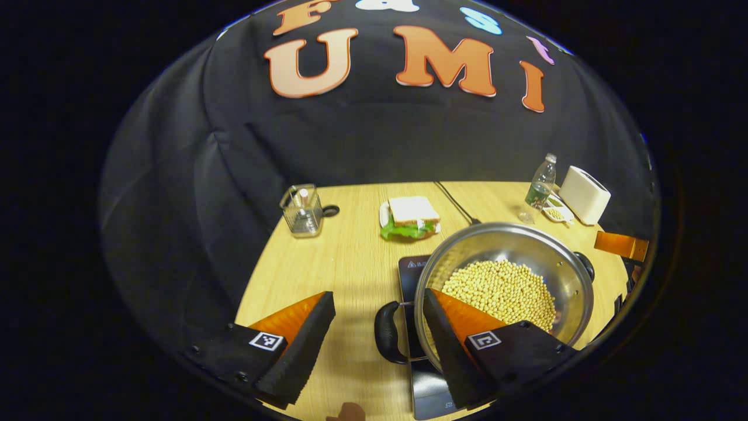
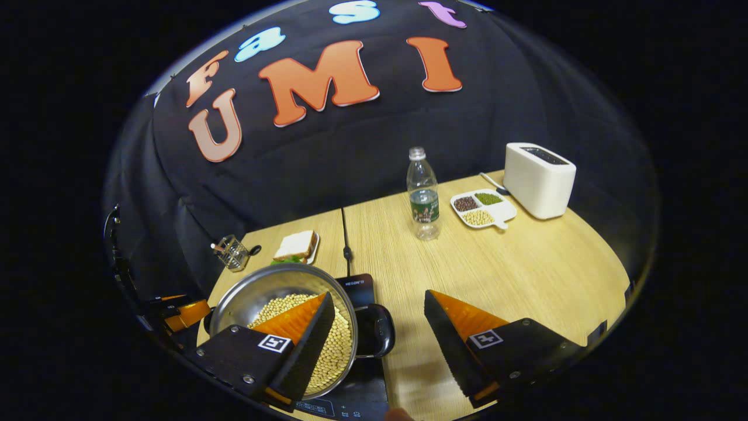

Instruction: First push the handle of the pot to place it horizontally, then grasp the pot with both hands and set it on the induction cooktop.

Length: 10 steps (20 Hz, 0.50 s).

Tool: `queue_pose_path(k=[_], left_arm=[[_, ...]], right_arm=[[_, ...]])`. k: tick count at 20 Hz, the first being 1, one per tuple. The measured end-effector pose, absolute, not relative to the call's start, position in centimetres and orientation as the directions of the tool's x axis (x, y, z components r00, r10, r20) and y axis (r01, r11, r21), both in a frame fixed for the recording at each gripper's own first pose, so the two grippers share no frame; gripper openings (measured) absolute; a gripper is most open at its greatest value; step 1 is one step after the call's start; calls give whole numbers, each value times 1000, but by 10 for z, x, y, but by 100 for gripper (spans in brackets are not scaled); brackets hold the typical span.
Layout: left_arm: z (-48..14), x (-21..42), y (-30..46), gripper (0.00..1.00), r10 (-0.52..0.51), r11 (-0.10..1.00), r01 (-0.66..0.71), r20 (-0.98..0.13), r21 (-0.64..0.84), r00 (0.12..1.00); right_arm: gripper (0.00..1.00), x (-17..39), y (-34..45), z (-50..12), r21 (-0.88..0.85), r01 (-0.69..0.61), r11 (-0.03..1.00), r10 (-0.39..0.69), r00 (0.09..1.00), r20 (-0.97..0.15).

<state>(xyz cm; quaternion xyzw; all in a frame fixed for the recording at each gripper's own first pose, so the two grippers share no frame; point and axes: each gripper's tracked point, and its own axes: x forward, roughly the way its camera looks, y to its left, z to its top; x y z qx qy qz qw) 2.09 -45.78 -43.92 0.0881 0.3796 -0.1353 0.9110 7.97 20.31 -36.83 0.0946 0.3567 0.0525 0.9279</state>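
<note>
- The pot [image 1: 514, 275], steel and holding pale beans, sits on the black induction cooktop [image 1: 409, 269] at lower centre-right of the left gripper view; in the right gripper view it lies lower left.
- Writing: a small white mark and text sit on the cooktop's far corner in both views, too small to read reliably. The bottle [image 2: 423, 196] wears a green label, unreadable.
- The left gripper [image 1: 380, 345] stands wide open, holding nothing; the pot's near black handle [image 1: 388, 333] lies in the gap between its 2 fingers, and 1 finger overlaps the pot's rim.
- The right gripper [image 2: 380, 345] is also spread wide, gripping nothing; the pot's other handle [image 2: 377, 330] sits between its fingers.
- Around, on the tabletop [image 2: 526, 275]: a sandwich on a plate [image 1: 412, 217] behind the pot, a clear holder [image 1: 302, 210] at left, a white toaster [image 2: 539, 180] at upper right, a divided tray of beans [image 2: 482, 209] beside it.
- A black cable [image 2: 346, 240] runs from the cooktop toward the wall.
</note>
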Motion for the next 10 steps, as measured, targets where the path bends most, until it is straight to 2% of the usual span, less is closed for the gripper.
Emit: queue_pose_path(k=[4,6,10], left_arm=[[-333,21,-477,98,-205,957,282,-537,63,818],[-277,13,-483,96,-223,963,267,-450,37,865],[-172,-2,-476,100,-202,978,206,-262,-11,944]], right_arm=[[95,69,186,-292,155,-113,981,180,822,-540],[95,65,173,-242,106,-147,983,179,870,-459],[95,50,151,-156,50,-187,981,193,924,-331]])
